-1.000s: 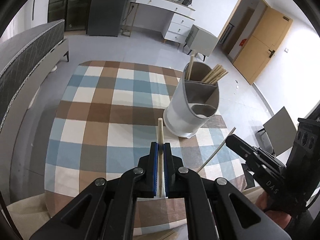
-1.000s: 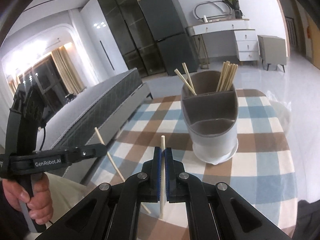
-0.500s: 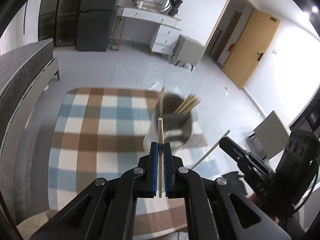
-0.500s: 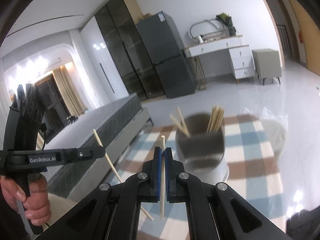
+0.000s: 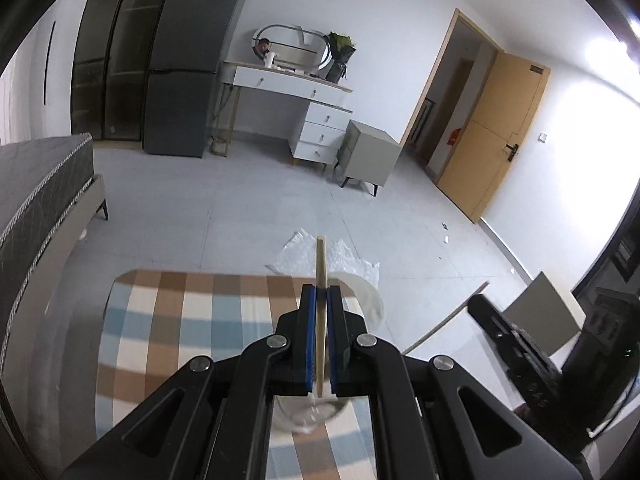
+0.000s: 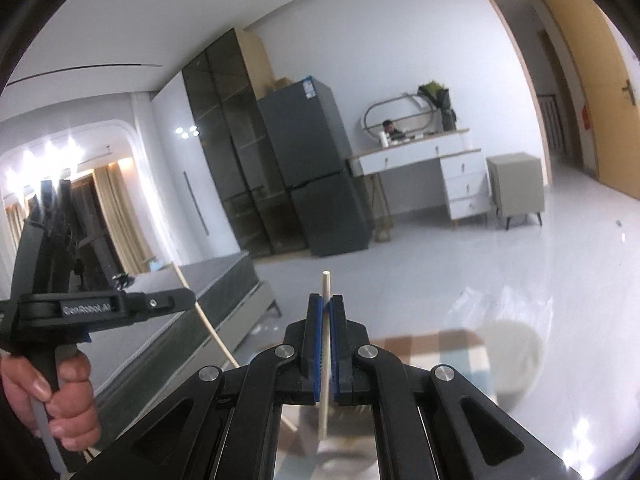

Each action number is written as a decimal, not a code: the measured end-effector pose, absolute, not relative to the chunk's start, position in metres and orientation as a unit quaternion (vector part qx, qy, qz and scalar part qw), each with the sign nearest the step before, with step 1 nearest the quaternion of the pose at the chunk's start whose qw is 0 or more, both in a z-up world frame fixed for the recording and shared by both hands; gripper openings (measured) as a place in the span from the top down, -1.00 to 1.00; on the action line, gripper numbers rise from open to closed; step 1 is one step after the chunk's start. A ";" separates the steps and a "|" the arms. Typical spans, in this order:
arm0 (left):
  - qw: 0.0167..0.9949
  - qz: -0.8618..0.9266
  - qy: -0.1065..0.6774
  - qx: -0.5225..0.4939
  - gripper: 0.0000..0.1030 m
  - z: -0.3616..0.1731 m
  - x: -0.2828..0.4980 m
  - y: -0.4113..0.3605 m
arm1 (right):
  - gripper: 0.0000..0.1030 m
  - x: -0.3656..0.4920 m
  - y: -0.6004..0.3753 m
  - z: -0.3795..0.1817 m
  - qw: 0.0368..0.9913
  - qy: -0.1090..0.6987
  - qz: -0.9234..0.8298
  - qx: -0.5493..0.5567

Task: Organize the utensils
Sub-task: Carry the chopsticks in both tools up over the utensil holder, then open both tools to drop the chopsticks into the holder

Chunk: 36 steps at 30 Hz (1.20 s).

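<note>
Left wrist view: both grippers raised, each pinching one chopstick.
The left gripper (image 5: 320, 312) clamps a chopstick (image 5: 321, 264); the right gripper (image 6: 325, 320) clamps another (image 6: 326, 292). The holder (image 6: 514, 356) sits blurred on the checked cloth (image 5: 168, 320). Best lowered tip-first, one at a time. Legible: "GenRobot.AI".

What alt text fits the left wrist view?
The left tongs are shut on a chopstick above a checked tablecloth. The right tongs, also holding a chopstick, appear at right.
</note>
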<state>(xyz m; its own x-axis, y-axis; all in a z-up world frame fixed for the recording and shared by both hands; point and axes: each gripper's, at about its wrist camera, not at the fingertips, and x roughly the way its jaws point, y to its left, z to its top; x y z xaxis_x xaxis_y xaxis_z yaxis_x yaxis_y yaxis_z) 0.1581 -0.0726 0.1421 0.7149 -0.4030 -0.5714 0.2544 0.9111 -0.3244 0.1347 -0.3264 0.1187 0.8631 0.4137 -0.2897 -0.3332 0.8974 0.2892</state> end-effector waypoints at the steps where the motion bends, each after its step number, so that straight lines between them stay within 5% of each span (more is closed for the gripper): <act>1: 0.918 -0.179 0.334 -0.114 0.99 0.139 0.168 -0.075 | 0.95 0.140 -0.327 0.120 0.959 0.172 0.194 0.117; 36: 0.843 -0.234 0.484 -0.028 0.99 0.051 0.206 -0.124 | 0.96 0.187 -0.295 0.013 0.930 0.296 0.202 0.084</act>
<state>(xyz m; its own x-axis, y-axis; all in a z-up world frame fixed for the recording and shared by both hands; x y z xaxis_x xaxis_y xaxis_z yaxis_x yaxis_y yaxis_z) 0.2056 -0.1239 0.0509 0.4219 -0.4204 -0.8033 0.3669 0.8894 -0.2728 0.1875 -0.2950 0.0125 0.7429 0.4260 -0.5163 -0.3262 0.9040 0.2763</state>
